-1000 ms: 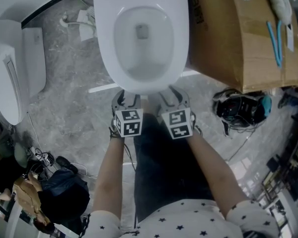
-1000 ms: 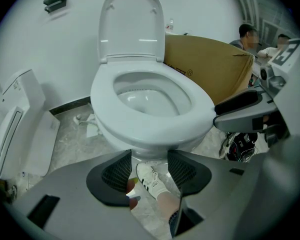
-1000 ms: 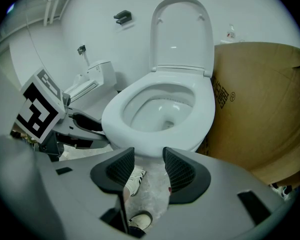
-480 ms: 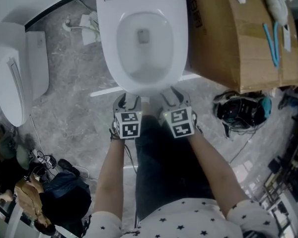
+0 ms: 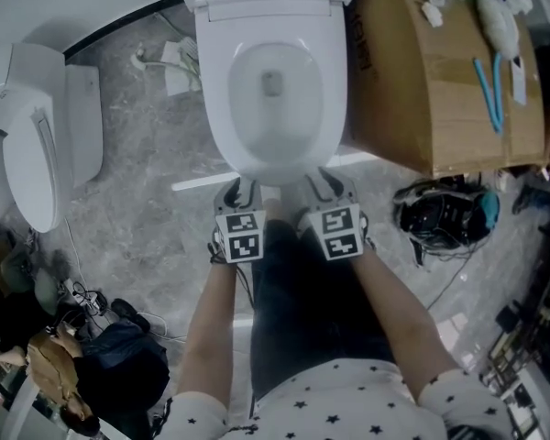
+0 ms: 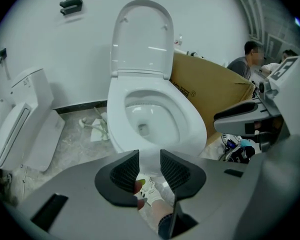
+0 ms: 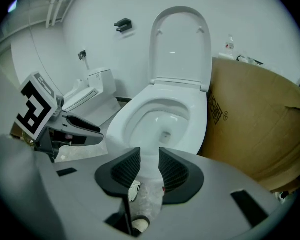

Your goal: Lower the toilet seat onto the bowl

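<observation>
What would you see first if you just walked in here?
A big white toilet in the middle, its lid standing up against the wall. A huge cardboard box stands at its right side. Just in front, the left gripper and right gripper hang, jaws just closed partway, nothing between them.

Head view: overhead, steeply down on toilet (image 5: 273, 81). Left and right gripper views: low, close, side by side, facing toilet front; toilet shared by all three

White toilet seat (image 6: 140, 39) raised, standing upright against the far wall, oval and glossy. White bowl (image 6: 192, 126) just below and nearer, uncovered, broad rim bare, drain visible inside.
</observation>
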### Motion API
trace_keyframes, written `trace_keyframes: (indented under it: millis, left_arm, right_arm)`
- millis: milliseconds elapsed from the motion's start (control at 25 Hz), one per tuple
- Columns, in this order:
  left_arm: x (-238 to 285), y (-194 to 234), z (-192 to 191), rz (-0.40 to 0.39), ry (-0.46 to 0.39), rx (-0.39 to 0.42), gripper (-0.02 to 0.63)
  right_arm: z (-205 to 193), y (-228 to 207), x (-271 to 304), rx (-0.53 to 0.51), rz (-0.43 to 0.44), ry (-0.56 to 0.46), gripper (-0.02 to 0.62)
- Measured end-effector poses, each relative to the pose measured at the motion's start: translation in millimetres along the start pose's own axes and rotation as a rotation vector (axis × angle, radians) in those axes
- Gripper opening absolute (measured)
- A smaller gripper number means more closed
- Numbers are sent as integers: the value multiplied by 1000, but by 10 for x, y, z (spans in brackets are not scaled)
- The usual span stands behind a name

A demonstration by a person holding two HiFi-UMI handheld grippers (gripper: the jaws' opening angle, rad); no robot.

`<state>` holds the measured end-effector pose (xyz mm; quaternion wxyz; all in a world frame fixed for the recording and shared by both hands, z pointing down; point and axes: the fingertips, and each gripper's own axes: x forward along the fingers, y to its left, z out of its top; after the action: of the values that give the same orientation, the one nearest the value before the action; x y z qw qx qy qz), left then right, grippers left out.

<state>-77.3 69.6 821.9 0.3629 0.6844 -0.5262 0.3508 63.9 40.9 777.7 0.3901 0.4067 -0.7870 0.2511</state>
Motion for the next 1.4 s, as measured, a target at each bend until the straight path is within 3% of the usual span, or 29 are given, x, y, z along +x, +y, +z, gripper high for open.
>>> trace_keyframes:
  millis: [480, 880, 1400]
  left_arm:
    - [-509, -35, 518, 22, -73, -28, 11]
    - [-958, -124, 1021, -8, -127, -38, -2]
    - [-1639, -316, 1450, -106, -179, -152, -2]
  right_arm:
    - [469, -35, -519, 25, -22, -74, 37]
    - [898, 16, -889, 1, 0, -123, 9]
    - [1421, 152, -1453, -17, 48, -188, 9]
